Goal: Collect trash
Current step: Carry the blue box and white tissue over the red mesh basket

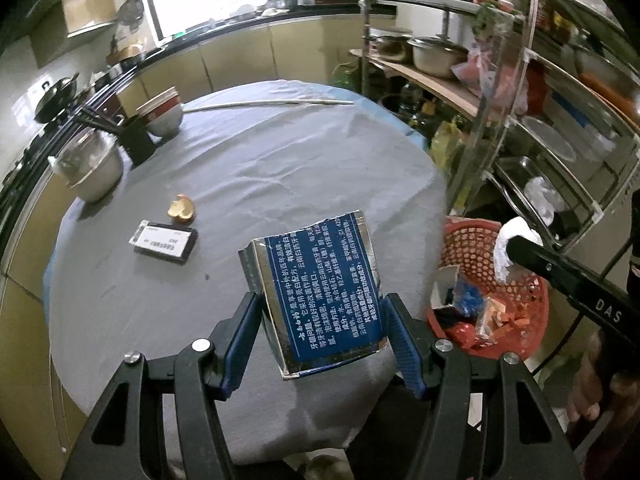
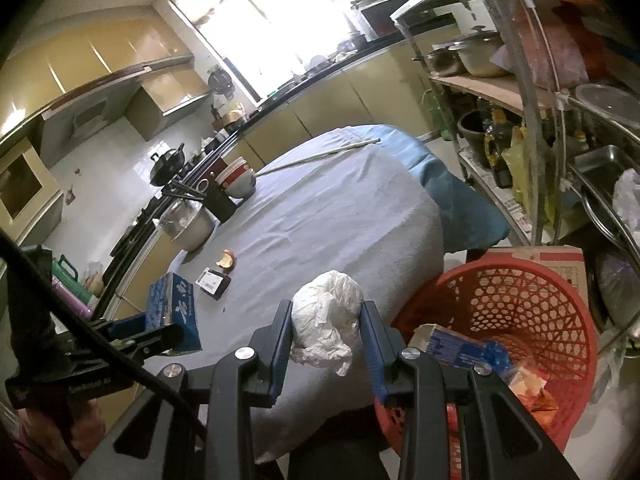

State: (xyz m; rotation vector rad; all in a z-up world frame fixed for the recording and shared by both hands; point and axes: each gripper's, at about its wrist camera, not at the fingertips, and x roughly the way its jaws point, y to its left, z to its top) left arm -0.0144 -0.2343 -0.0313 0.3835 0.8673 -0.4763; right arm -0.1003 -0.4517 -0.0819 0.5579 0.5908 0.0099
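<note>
Nearest to me, my left gripper [image 1: 320,340] is clamped on a blue and silver toothpaste box [image 1: 316,292], its pads pressing the box's two long sides, and the box hangs over the near edge of the table [image 1: 280,152]. My right gripper [image 2: 326,344] is closed on a crumpled wad of white tissue [image 2: 326,316], held above the table's near right edge, just beside the red mesh basket [image 2: 552,304] that stands off that edge on a cardboard box [image 2: 560,260]. As I judge it, both pieces are picked up and neither is yet dropped, so this is the carrying stage, with the basket close on my right. The basket already holds some rubbish: a torn blue and white carton [image 2: 452,344] and some orange and red wrappers [image 2: 532,392], so part of the job looks done. On the table there is more to fetch, I think: an eaten apple core [image 1: 183,210] toward the left side, and just in front of it a small dark box with a white label [image 1: 164,242]. Whether that little box counts as trash I cannot say. Along the far left edge stand a lidded steel pot [image 1: 90,166], a dark holder with chopsticks [image 1: 134,138] and stacked bowls [image 1: 162,112], and a long thin rod [image 1: 268,104] lies across the far edge; those look like kitchen things that belong there, not rubbish.
</note>
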